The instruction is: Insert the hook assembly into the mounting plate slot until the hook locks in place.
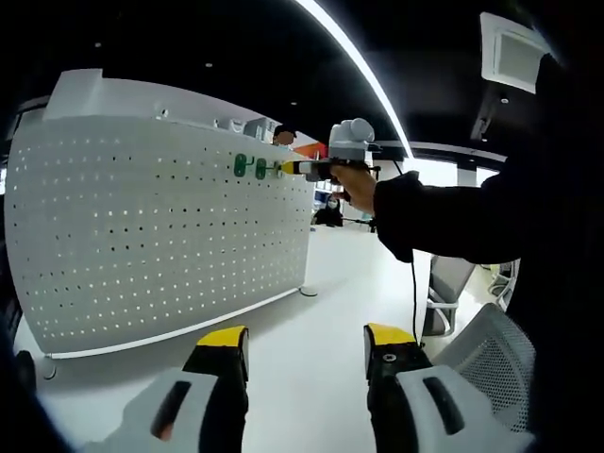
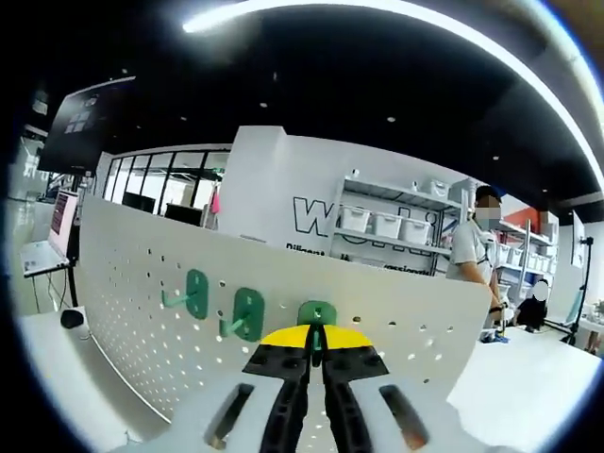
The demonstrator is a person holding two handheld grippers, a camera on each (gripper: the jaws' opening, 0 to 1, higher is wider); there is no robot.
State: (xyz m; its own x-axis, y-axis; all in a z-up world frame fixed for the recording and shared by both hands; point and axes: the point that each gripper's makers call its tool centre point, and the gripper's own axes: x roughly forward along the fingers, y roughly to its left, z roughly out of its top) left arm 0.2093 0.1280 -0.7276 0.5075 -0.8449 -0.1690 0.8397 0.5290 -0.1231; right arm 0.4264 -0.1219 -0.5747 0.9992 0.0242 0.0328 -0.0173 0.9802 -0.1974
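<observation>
A white pegboard mounting plate [image 1: 160, 226] [image 2: 132, 283] stands upright. Two green hooks [image 2: 196, 294] [image 2: 245, 314] hang on it near its top edge, seen small in the left gripper view as green hooks [image 1: 250, 167]. My right gripper [image 2: 315, 344] is shut on a third green hook [image 2: 317, 316], held against the plate just right of the other two. In the left gripper view the right gripper [image 1: 294, 168] reaches the plate's top right, held by a hand. My left gripper [image 1: 307, 340] is open, low and well back from the plate, with nothing between its jaws.
White floor [image 1: 321, 283] spreads in front of the plate. A mesh chair [image 1: 491, 354] stands at the right. The person's dark sleeve [image 1: 453, 217] crosses the right side. Shelves with bins [image 2: 387, 226] and another person [image 2: 472, 250] are behind the plate.
</observation>
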